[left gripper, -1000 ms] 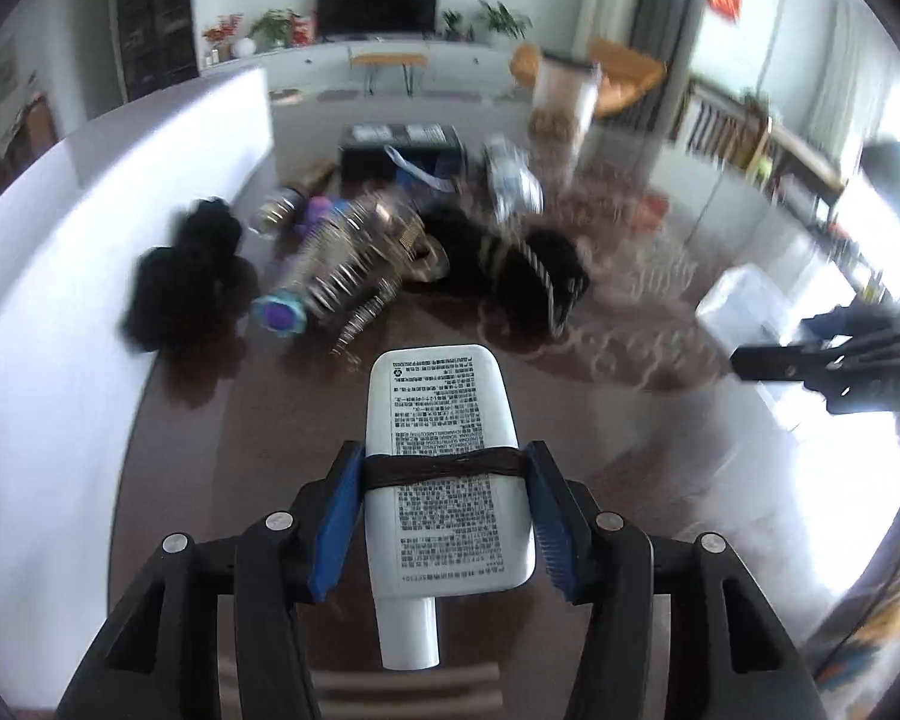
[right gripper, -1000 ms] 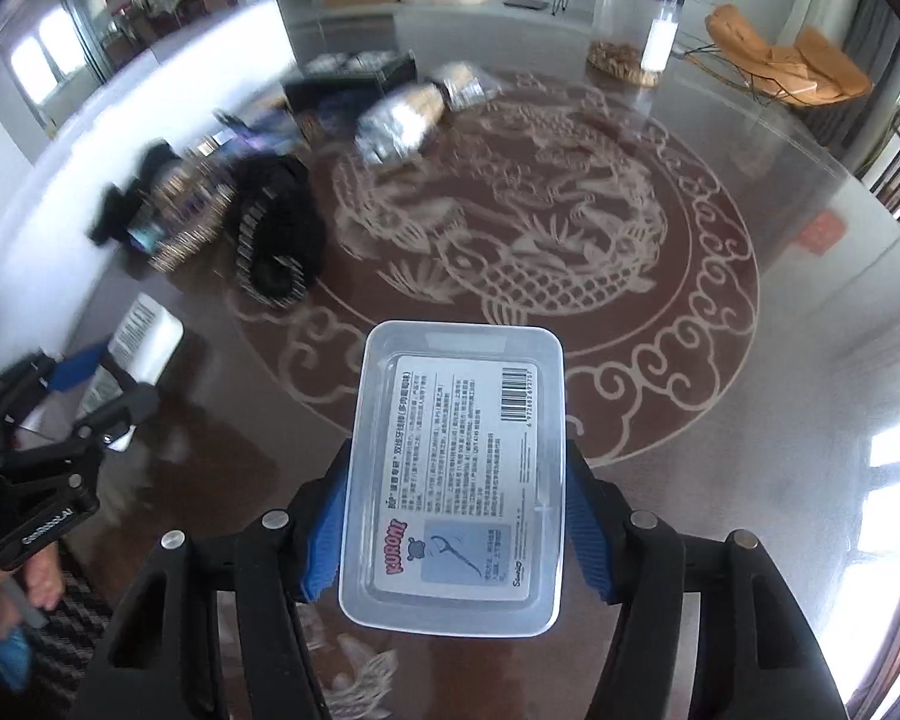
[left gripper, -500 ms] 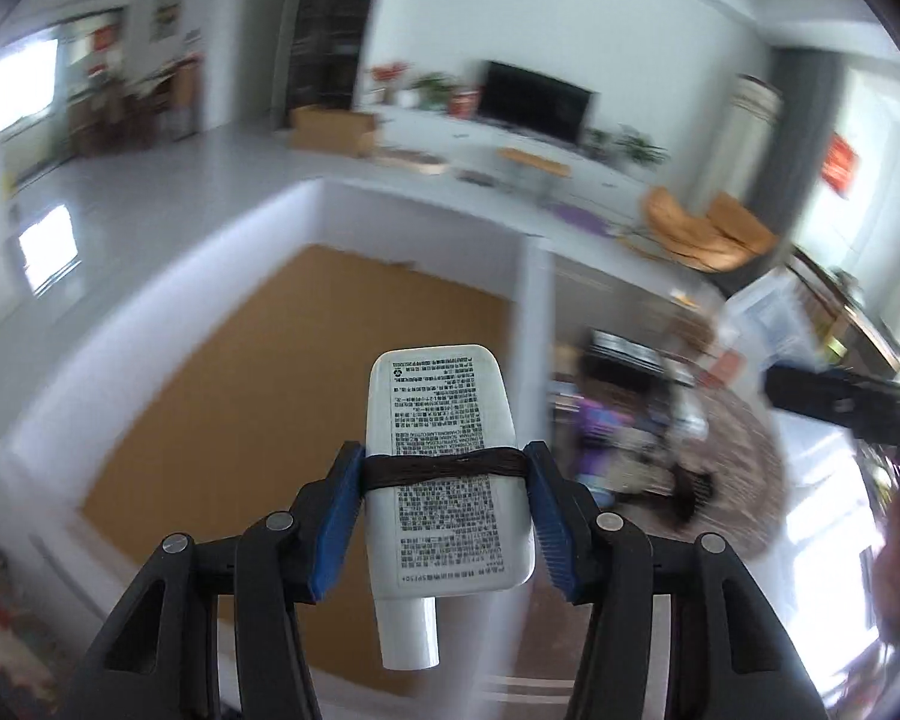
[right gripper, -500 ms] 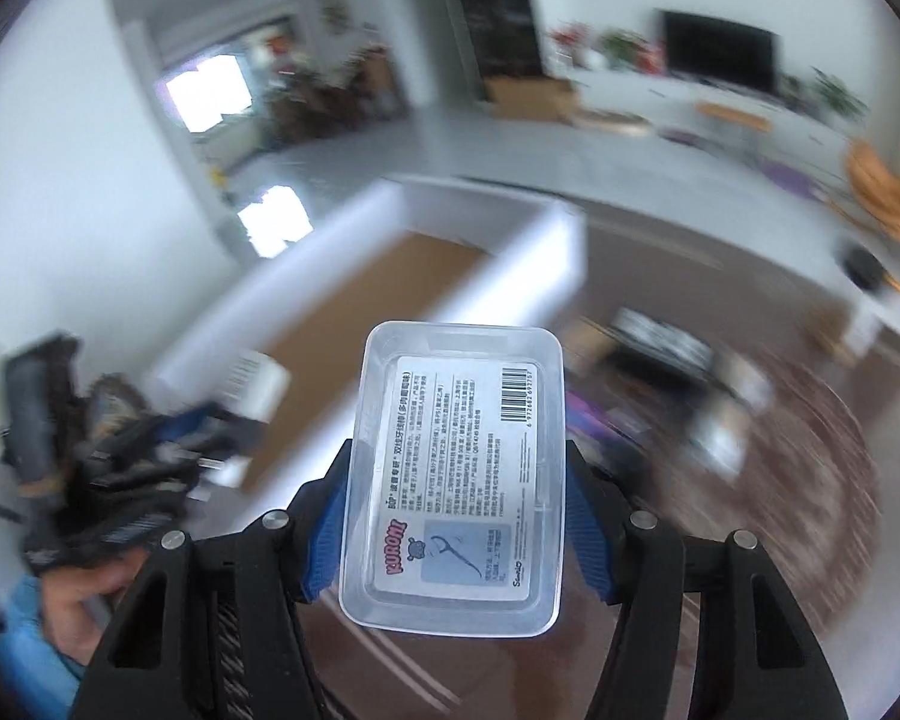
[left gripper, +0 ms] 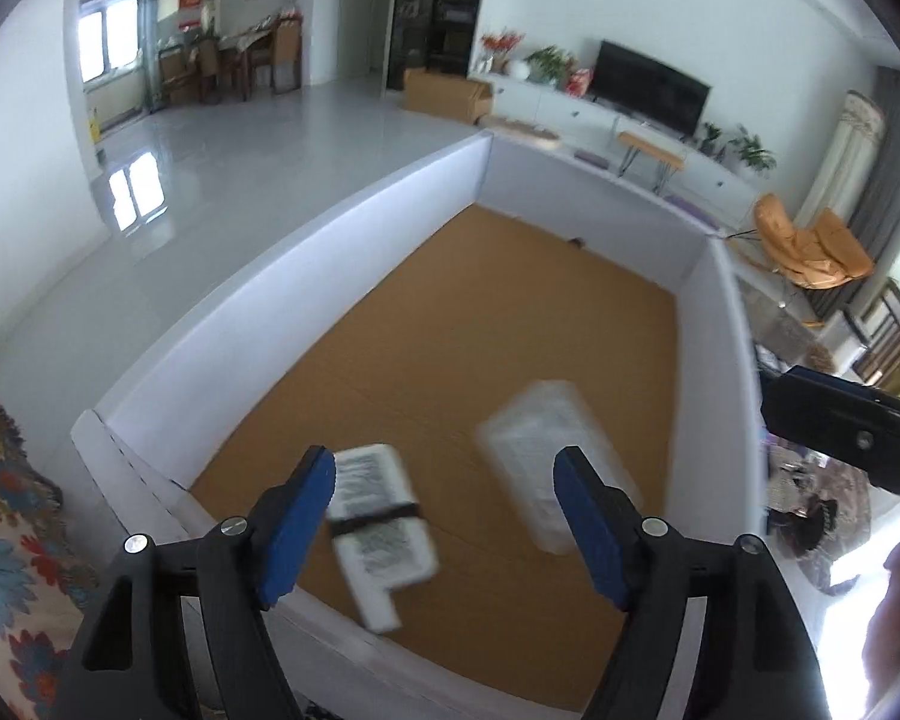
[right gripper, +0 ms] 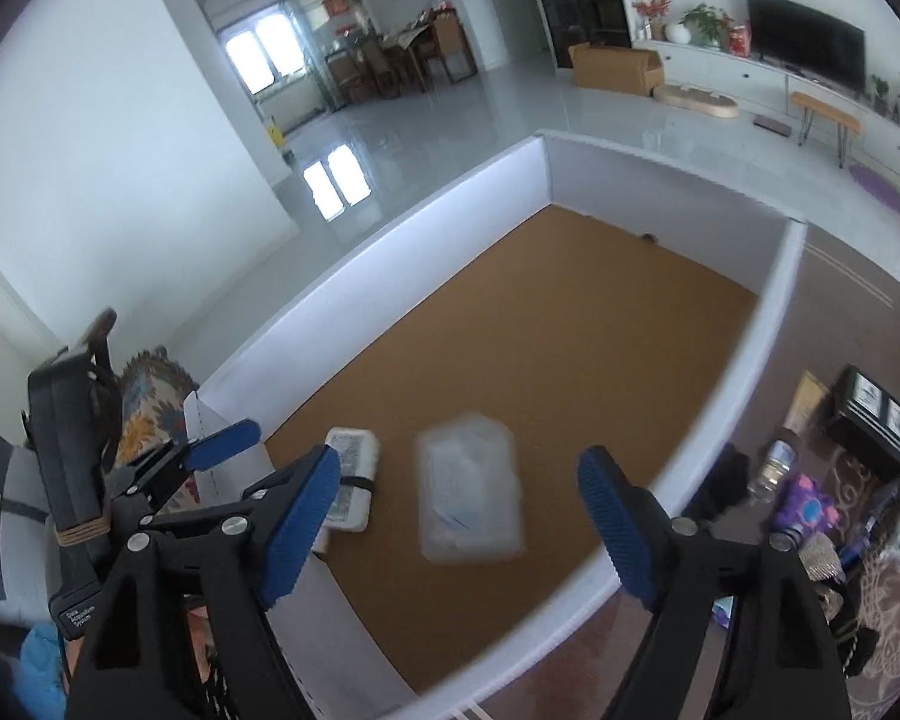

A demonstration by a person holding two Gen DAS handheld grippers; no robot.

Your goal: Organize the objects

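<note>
A big white-walled box [left gripper: 306, 276] with a brown cardboard floor lies below both grippers; it also shows in the right wrist view [right gripper: 774, 312]. My left gripper [left gripper: 444, 474] is open above its near end. A white tube with a dark band [left gripper: 381, 525] lies blurred below it on the box floor, also in the right wrist view [right gripper: 351, 480]. My right gripper [right gripper: 459, 480] is open. A clear plastic box [right gripper: 471, 501] lies blurred under it on the floor, also in the left wrist view [left gripper: 555, 462].
Several loose objects [right gripper: 810, 504] lie on the dark patterned table to the right of the box, among them a black case [right gripper: 870, 414]. A flowered cloth [left gripper: 6, 516] lies left of the box. The right gripper's arm [left gripper: 840, 426] shows at the right edge.
Both grippers swung from the table to above the white box and opened. The tube and the clear plastic box left the jaws and now lie in the box.
</note>
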